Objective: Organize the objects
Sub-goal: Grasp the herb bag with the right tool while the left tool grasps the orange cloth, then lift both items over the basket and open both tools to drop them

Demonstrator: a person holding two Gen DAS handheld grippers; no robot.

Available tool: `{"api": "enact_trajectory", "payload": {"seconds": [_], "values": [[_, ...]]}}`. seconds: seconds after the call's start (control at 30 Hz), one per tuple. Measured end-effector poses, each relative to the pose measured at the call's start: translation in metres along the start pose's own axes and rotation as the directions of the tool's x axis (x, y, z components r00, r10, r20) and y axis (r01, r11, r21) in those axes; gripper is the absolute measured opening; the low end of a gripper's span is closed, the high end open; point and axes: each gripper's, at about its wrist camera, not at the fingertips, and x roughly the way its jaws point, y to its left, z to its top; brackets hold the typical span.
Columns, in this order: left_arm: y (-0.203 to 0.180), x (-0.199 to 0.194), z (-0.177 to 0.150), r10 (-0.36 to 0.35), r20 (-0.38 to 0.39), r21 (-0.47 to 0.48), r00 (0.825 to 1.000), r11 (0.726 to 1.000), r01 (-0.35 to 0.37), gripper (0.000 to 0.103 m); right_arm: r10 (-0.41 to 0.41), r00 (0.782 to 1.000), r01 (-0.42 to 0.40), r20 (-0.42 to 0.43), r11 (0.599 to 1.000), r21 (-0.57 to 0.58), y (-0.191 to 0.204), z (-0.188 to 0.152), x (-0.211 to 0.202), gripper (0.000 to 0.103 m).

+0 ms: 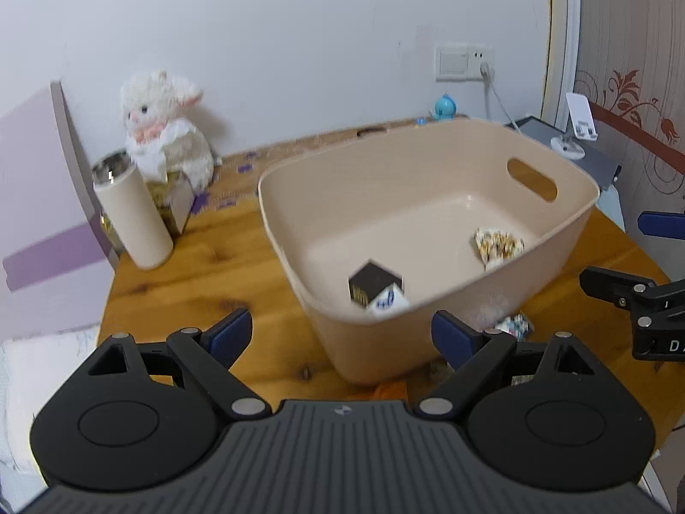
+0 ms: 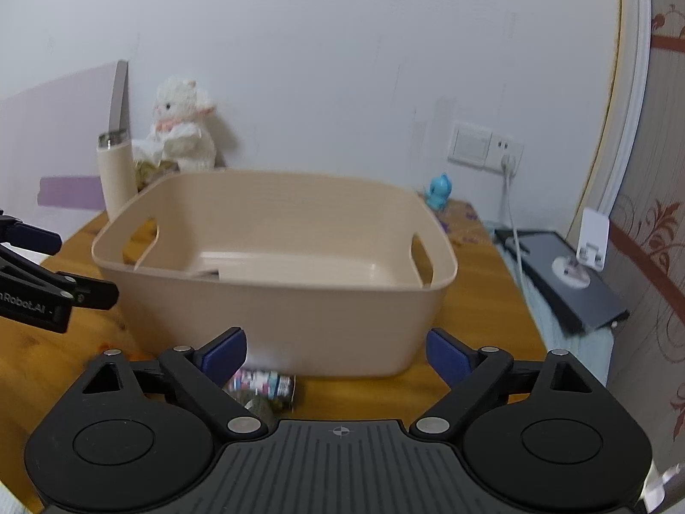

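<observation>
A beige plastic bin (image 1: 569, 222) with handle slots stands on the wooden table (image 1: 205, 282). Inside it lie a small dark and white box (image 1: 376, 289) and a crumpled patterned wrapper (image 1: 498, 244). My left gripper (image 1: 342, 336) is open and empty, just in front of the bin's near corner. My right gripper (image 2: 336, 353) is open and empty in front of the bin (image 2: 274, 300). A small colourful packet (image 2: 265, 383) and a greenish item (image 2: 259, 407) lie on the table by its left finger. The packet also shows in the left wrist view (image 1: 513, 325).
A beige tumbler (image 1: 130, 214), a gold and white box (image 1: 171, 201) and a white plush lamb (image 1: 165, 128) stand at the back left. A blue toy (image 1: 445, 107) sits by the wall socket. A dark tablet (image 2: 565, 274) and white stand (image 2: 593, 235) lie right of the table.
</observation>
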Motion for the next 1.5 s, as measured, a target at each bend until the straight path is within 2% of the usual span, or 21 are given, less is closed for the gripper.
{"api": "enact_trajectory", "payload": {"seconds": [0.3,0.5,0.7,0.9,0.97,1.03,1.13,1.17,1.2,1.27,1.33,1.37,1.5], "values": [[0.005,0.023,-0.032,-0.029,-0.106,-0.005,0.994,1.000,0.028,0.091,0.012,0.997,-0.015,-0.081,0.999,-0.032,0.007,-0.029,0.015,0.092],[0.007,0.048,-0.052,-0.046,-0.179,-0.044,0.983,0.998,0.039,0.091,0.067,0.988,-0.069,-0.141,0.998,-0.009,0.011,-0.045,0.030,0.092],[0.011,0.064,-0.056,-0.099,-0.211,-0.099,0.972,0.992,0.080,0.091,0.121,0.978,-0.124,-0.169,0.992,-0.006,0.022,-0.051,0.043,0.092],[0.002,0.068,-0.056,-0.123,-0.189,-0.078,0.974,0.991,0.110,0.088,0.140,0.971,-0.144,-0.196,0.990,-0.008,0.026,-0.054,0.054,0.077],[0.000,0.070,-0.056,-0.131,-0.188,-0.068,0.973,0.990,0.120,0.073,0.141,0.969,-0.146,-0.202,0.989,-0.011,0.028,-0.055,0.056,0.068],[-0.002,0.073,-0.057,-0.143,-0.200,-0.067,0.969,0.989,0.132,0.064,0.138,0.969,-0.144,-0.205,0.989,-0.013,0.030,-0.055,0.056,0.051],[-0.004,0.072,-0.059,-0.131,-0.184,-0.049,0.974,0.991,0.124,0.047,0.144,0.970,-0.149,-0.196,0.989,-0.011,0.029,-0.053,0.054,0.038],[-0.004,0.071,-0.059,-0.129,-0.181,-0.045,0.975,0.991,0.123,0.038,0.139,0.971,-0.145,-0.193,0.989,-0.018,0.030,-0.052,0.053,0.038],[-0.004,0.071,-0.059,-0.128,-0.181,-0.044,0.975,0.992,0.122,0.034,0.132,0.972,-0.140,-0.192,0.990,-0.025,0.030,-0.052,0.052,0.038],[-0.002,0.069,-0.059,-0.134,-0.186,-0.057,0.973,0.990,0.126,0.019,0.126,0.974,-0.134,-0.187,0.990,-0.033,0.030,-0.052,0.049,0.038],[0.001,0.068,-0.060,-0.146,-0.191,-0.081,0.971,0.988,0.132,0.018,0.129,0.974,-0.137,-0.186,0.990,-0.033,0.028,-0.051,0.045,0.035],[0.001,0.066,-0.061,-0.147,-0.191,-0.083,0.971,0.988,0.133,0.013,0.130,0.975,-0.138,-0.183,0.990,-0.032,0.027,-0.051,0.043,0.035],[-0.003,0.056,-0.062,-0.154,-0.186,-0.060,0.970,0.988,0.145,0.013,0.127,0.977,-0.135,-0.169,0.990,-0.038,0.025,-0.049,0.034,0.035]]}}
